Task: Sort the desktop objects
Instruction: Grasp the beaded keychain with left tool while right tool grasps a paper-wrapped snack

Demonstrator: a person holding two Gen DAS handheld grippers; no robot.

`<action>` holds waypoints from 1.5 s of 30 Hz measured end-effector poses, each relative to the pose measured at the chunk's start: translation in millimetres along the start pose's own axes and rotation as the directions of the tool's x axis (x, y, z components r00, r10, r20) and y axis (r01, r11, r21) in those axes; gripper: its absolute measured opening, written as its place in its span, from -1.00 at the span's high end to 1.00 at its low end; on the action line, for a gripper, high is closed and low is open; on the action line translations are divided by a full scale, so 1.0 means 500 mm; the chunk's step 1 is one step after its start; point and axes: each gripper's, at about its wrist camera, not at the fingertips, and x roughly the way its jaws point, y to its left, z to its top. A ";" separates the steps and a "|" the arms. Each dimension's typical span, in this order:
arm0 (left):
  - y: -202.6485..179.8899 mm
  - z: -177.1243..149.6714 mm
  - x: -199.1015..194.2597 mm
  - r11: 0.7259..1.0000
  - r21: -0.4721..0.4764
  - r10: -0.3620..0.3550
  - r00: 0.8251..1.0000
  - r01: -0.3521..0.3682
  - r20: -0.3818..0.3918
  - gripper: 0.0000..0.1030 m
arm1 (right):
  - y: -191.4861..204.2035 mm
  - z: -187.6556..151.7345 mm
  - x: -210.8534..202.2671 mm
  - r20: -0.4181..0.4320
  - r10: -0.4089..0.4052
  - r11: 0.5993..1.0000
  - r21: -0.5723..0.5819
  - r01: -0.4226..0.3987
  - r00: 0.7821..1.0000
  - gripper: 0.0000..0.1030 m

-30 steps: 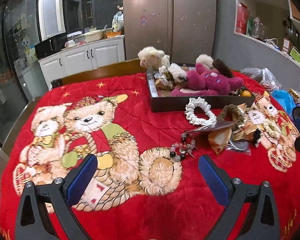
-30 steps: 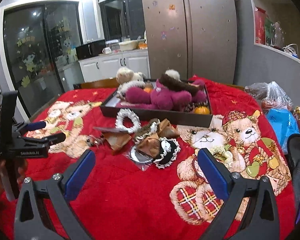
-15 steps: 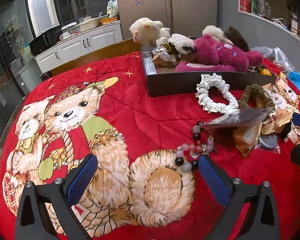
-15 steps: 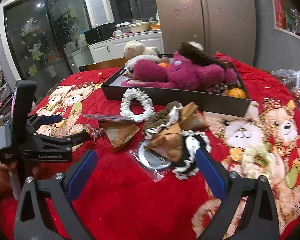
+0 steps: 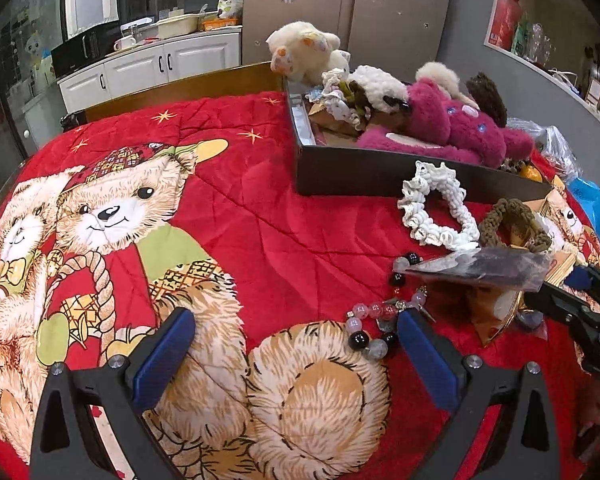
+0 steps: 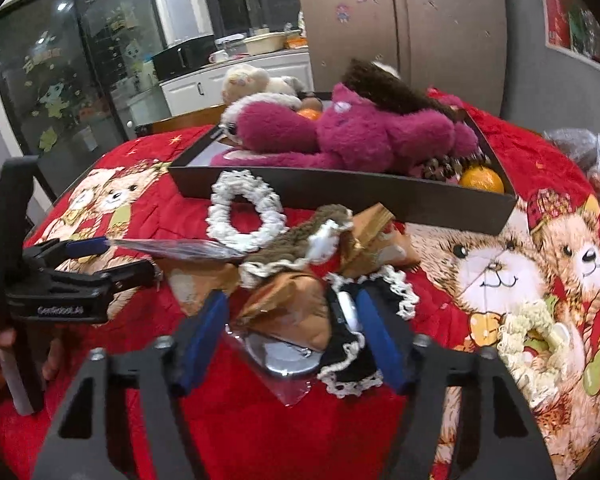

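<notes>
A dark box (image 5: 380, 176) (image 6: 340, 194) at the back holds a magenta plush bear (image 6: 352, 136), a cream plush (image 5: 304, 50) and an orange (image 6: 482, 180). In front lie a white scrunchie (image 5: 436, 208) (image 6: 244, 212), a brown scrunchie (image 5: 514, 220), a bead bracelet (image 5: 374, 320), a dark plastic packet (image 5: 488, 266) and brown wrappers. My left gripper (image 5: 296, 344) is open, its right finger beside the bracelet. My right gripper (image 6: 292, 320) is open, its jaws closing in on either side of a brown wrapper (image 6: 288, 308) and a black lace-trimmed piece (image 6: 350, 340).
A red teddy-bear blanket (image 5: 240, 216) covers the table. A cream scrunchie (image 6: 528, 332) lies at the right. Plastic bags (image 6: 588, 152) sit at the far right edge. Cabinets and a fridge stand behind. The left gripper also shows in the right wrist view (image 6: 112, 258).
Both grippers have moved forward and lower toward the pile. The right gripper's jaws have narrowed around the wrapper pile. The left gripper's right finger has reached the bracelet.
</notes>
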 end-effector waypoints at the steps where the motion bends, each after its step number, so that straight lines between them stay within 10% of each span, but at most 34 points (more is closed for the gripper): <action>1: -0.001 0.000 0.000 1.000 0.001 0.001 1.000 -0.001 0.000 -1.00 | -0.002 0.000 -0.002 0.003 0.002 1.000 0.001 -0.002 1.000 -0.14; 15: -0.002 -0.001 -0.001 1.000 0.005 0.000 1.000 0.000 0.000 -1.00 | 0.056 -0.025 -0.042 0.030 -0.001 0.986 -0.168 0.006 1.000 0.25; 31: -0.003 -0.001 -0.002 1.000 0.005 -0.001 1.000 0.001 0.000 -1.00 | 0.105 -0.029 -0.086 0.067 0.127 0.960 -0.257 -0.106 0.990 0.10; 45: -0.005 0.000 -0.002 1.000 0.004 0.000 1.000 0.000 0.000 -1.00 | 0.086 -0.045 -0.020 -0.035 0.070 0.973 -0.220 -0.076 0.997 0.08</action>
